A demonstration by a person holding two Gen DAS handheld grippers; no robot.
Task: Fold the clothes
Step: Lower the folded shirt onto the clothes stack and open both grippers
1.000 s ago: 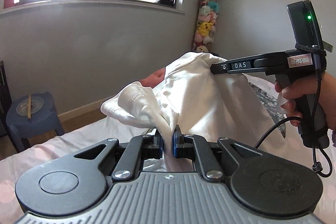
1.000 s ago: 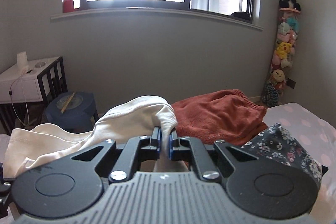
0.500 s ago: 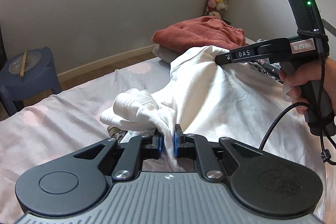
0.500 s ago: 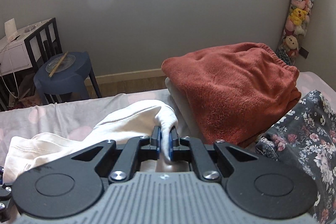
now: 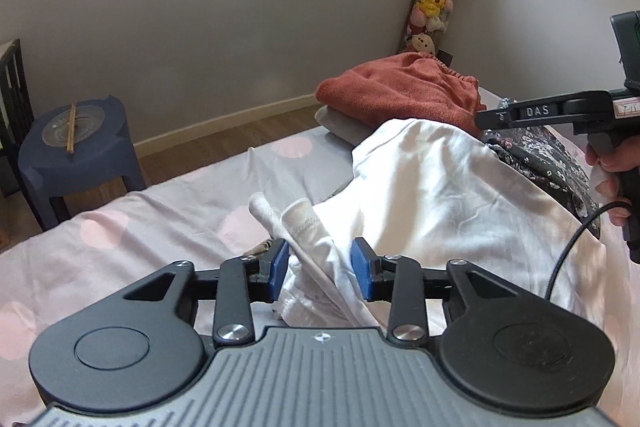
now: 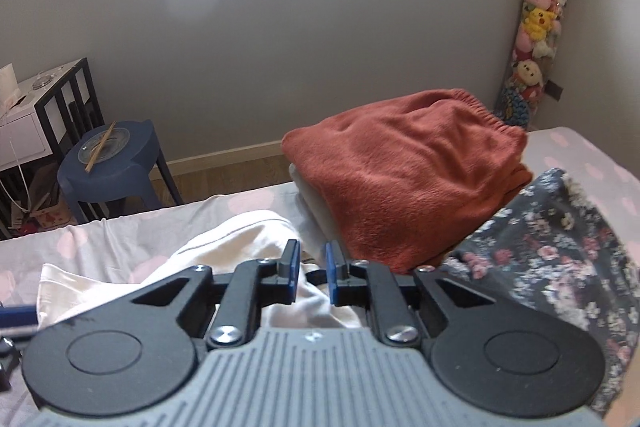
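Both grippers, left gripper (image 5: 320, 263) and right gripper (image 6: 311, 273), are opening to drop the white shirt (image 5: 432, 187) flat on the bed (image 5: 160, 219); red towel (image 6: 400, 183) sits at one o'clock.

The letters "DAS" stand in white on the black finger arm of the right gripper (image 5: 496, 117), seen from the left wrist view. Farther back on the same tool, a small white label (image 5: 626, 111) with a red border carries handwriting, perhaps "T" and some digits; it is too small to read surely.
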